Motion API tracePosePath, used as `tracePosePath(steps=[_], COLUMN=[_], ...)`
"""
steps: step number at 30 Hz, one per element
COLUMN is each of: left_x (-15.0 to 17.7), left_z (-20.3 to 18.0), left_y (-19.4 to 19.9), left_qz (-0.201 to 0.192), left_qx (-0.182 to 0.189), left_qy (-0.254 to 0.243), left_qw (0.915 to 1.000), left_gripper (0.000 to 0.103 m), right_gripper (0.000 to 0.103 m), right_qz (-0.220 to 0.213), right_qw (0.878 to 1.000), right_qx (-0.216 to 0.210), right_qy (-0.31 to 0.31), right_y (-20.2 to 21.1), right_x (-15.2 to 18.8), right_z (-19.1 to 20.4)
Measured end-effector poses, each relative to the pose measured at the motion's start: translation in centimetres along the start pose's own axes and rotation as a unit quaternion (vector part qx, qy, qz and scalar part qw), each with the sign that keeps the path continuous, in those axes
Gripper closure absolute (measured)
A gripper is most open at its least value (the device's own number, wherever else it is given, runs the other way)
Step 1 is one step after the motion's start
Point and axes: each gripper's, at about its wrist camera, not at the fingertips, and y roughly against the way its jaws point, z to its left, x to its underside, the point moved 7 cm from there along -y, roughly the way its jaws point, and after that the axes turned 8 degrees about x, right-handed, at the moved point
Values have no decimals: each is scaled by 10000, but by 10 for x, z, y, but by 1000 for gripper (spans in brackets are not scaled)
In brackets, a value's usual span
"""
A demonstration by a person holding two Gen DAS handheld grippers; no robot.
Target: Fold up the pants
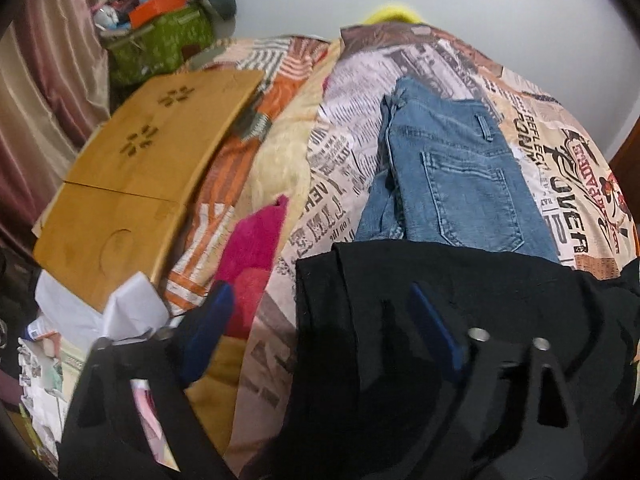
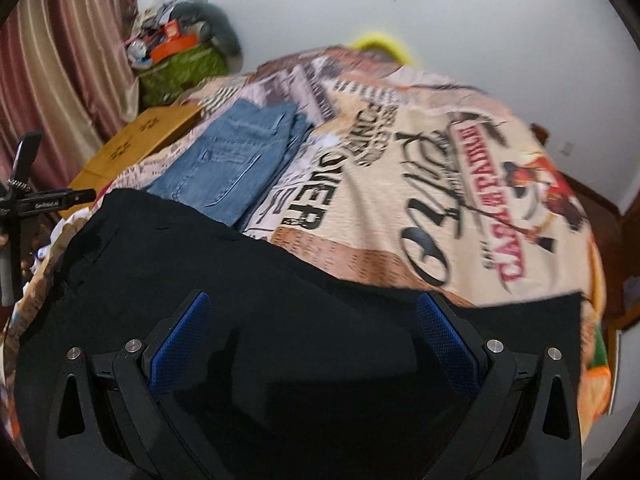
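Note:
Black pants [image 1: 460,292] lie spread across the near part of the bed, also in the right wrist view [image 2: 248,272]. Folded blue jeans [image 1: 452,168] lie beyond them on the printed bedspread [image 1: 344,152], seen again in the right wrist view [image 2: 236,160]. My left gripper [image 1: 320,300] is open above the pants' left edge, with its right finger over the black cloth and its left finger off it. My right gripper [image 2: 310,312] is open above the middle of the black pants, nothing between its blue pads [image 2: 180,344].
A wooden lap tray [image 1: 132,176] lies on the bed's left side beside a pink cloth [image 1: 256,248] and white papers [image 1: 120,312]. A green basket of clutter [image 1: 160,40] stands at the back left by the curtain [image 1: 36,100]. A yellow object [image 2: 380,44] peeks behind the bed.

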Motion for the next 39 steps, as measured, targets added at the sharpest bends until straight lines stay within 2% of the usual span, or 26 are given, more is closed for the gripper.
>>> tracePosePath(steps=[4, 6, 11, 14, 15, 17, 18, 19, 20, 21, 23, 27, 33, 39], left_x=[-2, -3, -4, -5, -6, -6, -5, -6, -5, -5, -4, -1, -4, -18], left_z=[-4, -8, -9, -8, -8, -12, -14, -16, -17, -19, -21, -23, -28, -38], left_y=[-15, -23, -46, -53, -53, -52, -52, -51, -50, -49, -47, -41, -28, 0], left_qz=[187, 280, 512, 519, 504, 493, 511, 515, 498, 462, 420, 403, 354, 67], left_qx=[275, 353, 270, 258, 241, 226, 235, 225, 179, 97, 15, 25, 40, 107], left_qy=[75, 68, 112, 148, 134, 42, -15, -45, -86, -156, -234, -247, -476, -551], left_qw=[9994, 9990, 9983, 9982, 9983, 9985, 9984, 9984, 9986, 9988, 9988, 9989, 9982, 9984], left_gripper=[27, 30, 31, 31, 32, 43, 52, 56, 57, 60, 65, 80, 84, 86], right_gripper=[4, 13, 21, 32, 32, 32, 36, 39, 50, 64, 75, 89, 96, 97], right_qz=[320, 527, 940, 1300, 1296, 1240, 1205, 1188, 1141, 1104, 1067, 975, 582, 28], right_qw=[9988, 9970, 9918, 9863, 9864, 9866, 9867, 9870, 9883, 9894, 9897, 9904, 9952, 9970], right_qx=[-301, -525, -722, -825, -772, -724, -729, -742, -702, -643, -633, -543, -242, -75], right_qy=[207, 230, 475, 599, 657, 774, 807, 786, 733, 693, 712, 811, 751, 767], right_y=[-28, -40, -66, -82, -86, -85, -83, -83, -81, -80, -77, -75, -57, -16], right_x=[-11, -15, -15, -7, -7, -4, -3, -3, -2, -1, 1, 7, 0, -17], right_z=[9, 13, 24, 32, 32, 34, 35, 35, 33, 32, 33, 36, 40, 42])
